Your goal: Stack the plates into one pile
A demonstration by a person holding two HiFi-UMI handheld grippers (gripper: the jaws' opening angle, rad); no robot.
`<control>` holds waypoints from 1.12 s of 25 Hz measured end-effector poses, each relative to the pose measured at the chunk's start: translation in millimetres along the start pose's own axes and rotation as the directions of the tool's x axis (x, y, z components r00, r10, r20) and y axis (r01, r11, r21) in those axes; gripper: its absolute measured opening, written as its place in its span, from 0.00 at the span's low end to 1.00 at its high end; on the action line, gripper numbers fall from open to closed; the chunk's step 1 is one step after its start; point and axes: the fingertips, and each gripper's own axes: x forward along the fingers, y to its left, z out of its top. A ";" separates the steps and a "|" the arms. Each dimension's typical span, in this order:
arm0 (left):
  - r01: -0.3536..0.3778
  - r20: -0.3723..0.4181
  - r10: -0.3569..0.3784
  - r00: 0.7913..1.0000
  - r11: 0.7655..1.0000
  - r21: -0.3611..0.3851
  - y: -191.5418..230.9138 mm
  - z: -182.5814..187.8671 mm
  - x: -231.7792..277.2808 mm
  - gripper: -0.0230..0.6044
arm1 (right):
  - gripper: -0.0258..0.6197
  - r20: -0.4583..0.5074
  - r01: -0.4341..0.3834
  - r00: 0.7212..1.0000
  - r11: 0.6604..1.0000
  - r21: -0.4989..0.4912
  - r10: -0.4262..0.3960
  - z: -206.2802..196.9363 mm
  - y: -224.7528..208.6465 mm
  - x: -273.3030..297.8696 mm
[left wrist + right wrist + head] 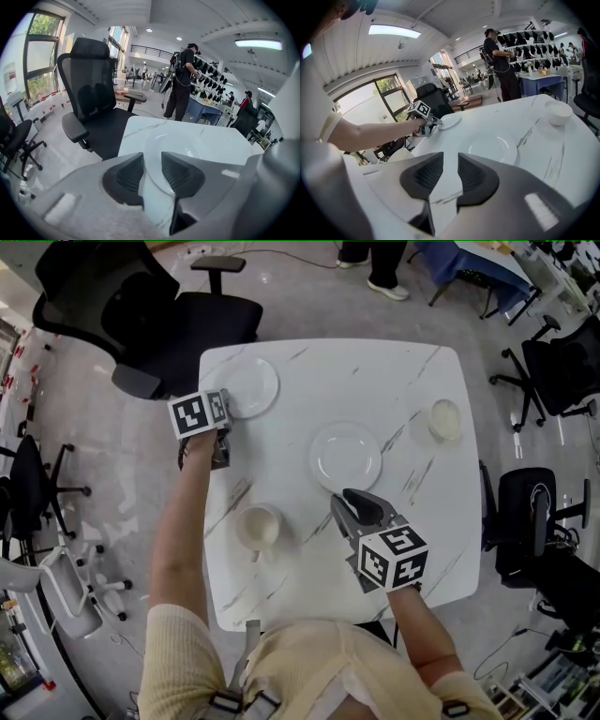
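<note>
Head view: a white marble-veined table [394, 381] with rounded corners stands on a pale grey floor [112, 456]. One plate [249, 386] lies at the table's far left corner, and a second plate [346, 457] lies near the table's middle, well apart from the first. A small bowl [258, 528] sits toward the table's near left side and another bowl [445, 419] by its right edge. The left gripper [222, 423] is at the table's left edge, just beside the corner plate. The right gripper [351, 497] hangs over the table's near half, just short of the middle plate. A black office chair [178, 315] stands beyond the table's far left corner, more chairs [562, 362] stand off its right side, and a person's feet [384, 282] show past its far edge.

Left gripper view: the fingers stand apart, pressing on nothing. Through the gap shows the rim of the corner plate, flat on the table. Past the table's far edge is a bright open room with tall windows [40, 61], a ceiling light [260, 43] and a standing person [183, 84] in dark clothes.

Right gripper view: the fingers are apart over bare table, holding nothing. The middle plate lies on the table beyond them. Shelves [534, 40] of dark items line the wall beyond the table's far edge.
</note>
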 end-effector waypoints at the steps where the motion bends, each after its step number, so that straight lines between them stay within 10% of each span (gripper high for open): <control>1: -0.005 0.006 0.005 1.000 1.000 0.005 -0.1 0.5 -0.5 0.24 | 0.20 0.003 0.001 1.000 1.000 0.001 -0.001 0.3 -0.1 -1.3; 28: -0.026 0.291 0.012 0.957 0.999 0.045 -23.5 24.8 -82.6 0.11 | 0.18 0.033 -0.059 0.998 0.998 -0.017 0.059 -2.2 21.6 -21.6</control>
